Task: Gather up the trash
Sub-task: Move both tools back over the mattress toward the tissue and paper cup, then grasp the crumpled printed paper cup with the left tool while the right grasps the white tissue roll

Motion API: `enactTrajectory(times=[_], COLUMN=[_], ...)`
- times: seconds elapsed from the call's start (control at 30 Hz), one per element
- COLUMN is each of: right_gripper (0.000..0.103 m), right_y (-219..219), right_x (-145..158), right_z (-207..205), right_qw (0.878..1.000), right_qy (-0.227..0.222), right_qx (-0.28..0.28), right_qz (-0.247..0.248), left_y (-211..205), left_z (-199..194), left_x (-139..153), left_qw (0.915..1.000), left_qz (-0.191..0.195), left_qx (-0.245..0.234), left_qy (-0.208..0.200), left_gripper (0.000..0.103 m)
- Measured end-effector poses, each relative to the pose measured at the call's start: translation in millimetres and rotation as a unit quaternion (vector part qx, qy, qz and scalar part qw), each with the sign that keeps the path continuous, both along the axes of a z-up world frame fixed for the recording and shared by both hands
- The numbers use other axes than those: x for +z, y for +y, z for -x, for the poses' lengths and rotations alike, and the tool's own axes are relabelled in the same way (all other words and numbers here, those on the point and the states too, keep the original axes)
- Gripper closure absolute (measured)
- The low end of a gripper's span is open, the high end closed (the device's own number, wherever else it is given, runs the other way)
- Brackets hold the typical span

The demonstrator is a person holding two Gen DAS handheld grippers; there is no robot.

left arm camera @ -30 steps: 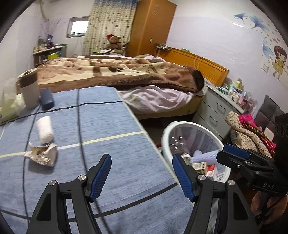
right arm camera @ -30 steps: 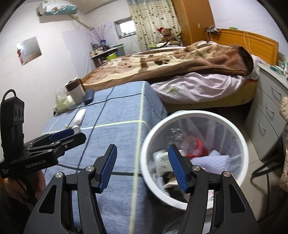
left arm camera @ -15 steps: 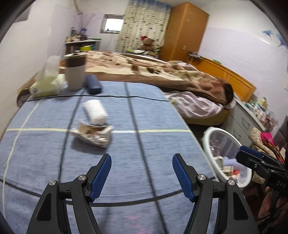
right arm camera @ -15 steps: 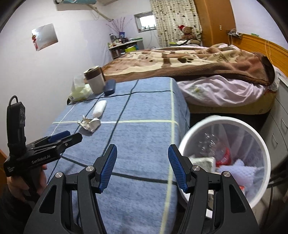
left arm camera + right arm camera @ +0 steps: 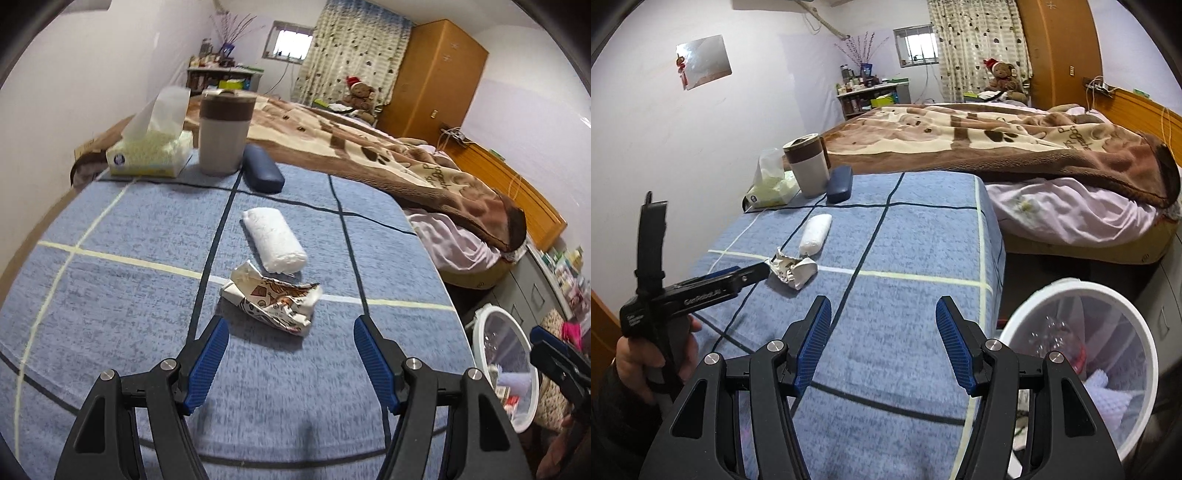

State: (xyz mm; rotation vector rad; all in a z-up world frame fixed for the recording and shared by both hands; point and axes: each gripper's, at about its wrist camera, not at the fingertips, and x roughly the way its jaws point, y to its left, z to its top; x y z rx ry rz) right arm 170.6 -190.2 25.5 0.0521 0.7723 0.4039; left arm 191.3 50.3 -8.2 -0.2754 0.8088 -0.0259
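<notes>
Since my left gripper (image 5: 290, 341) gapes wide and empty, I judge the crumpled wrapper (image 5: 275, 299) at 12 o'clock light, crushable — pinch its bulky middle.

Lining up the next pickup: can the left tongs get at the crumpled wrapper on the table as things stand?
Probably yes. The left tongs are open and aimed at the crumpled wrapper, with only bare tablecloth between. The rolled towel lies just beyond it.

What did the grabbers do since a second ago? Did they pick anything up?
The left gripper swung away from the white trash bin and closed in on the crumpled wrapper. Both stayed open and empty. The right gripper drew back from the bin. The wrapper and rolled white towel haven't moved.
</notes>
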Motion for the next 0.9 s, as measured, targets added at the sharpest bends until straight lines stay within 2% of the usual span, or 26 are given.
enactTrajectory(times=[0.13,0.2,0.23,0.43,0.53,0.57,0.6,0.67,0.8,0.9], right_gripper=[0.042,0.042,0.042,0.042,0.042,0.042,0.042,0.042,0.042,0.042], right_y=[0,-1,-1,2,4,5,5,6,8,14], right_x=[-5,-8,-10,-20,-21,-21,-21,-19,-13,-7], right_z=[-8,-12,-15,-26,-29,-30,-30,-29,-27,-23], right_qw=[1.0,1.0,1.0,1.0,0.999,0.999,0.999,0.999,1.0,1.0], right_qy=[0.007,0.012,0.014,0.028,0.032,0.033,0.033,0.032,0.029,0.023], right_qx=[0.0,-0.001,-0.002,0.0,0.003,0.003,0.005,0.006,0.007,0.012], right_qz=[0.001,0.002,0.003,0.003,0.005,0.006,0.007,0.009,0.009,0.01], left_y=[11,16,20,31,29,28,28,25,20,19], left_z=[-17,-22,-26,-38,-47,-50,-51,-54,-49,-40], left_x=[-16,-24,-30,-44,-47,-48,-48,-47,-41,-33], left_qw=[0.999,0.998,0.9971,0.9942,0.9942,0.9944,0.9946,0.9955,0.9972,0.9983], left_qz=[0.022,0.022,0.027,0.061,0.063,0.063,0.061,0.051,0.047,0.04], left_qx=[0.033,0.052,0.061,0.075,0.071,0.069,0.068,0.062,0.043,0.034], left_qy=[0.02,0.029,0.038,0.047,0.05,0.05,0.05,0.05,0.04,0.027], left_gripper=[0.035,0.055,0.057,0.058,0.058,0.064,0.078,0.091,0.099,0.1])
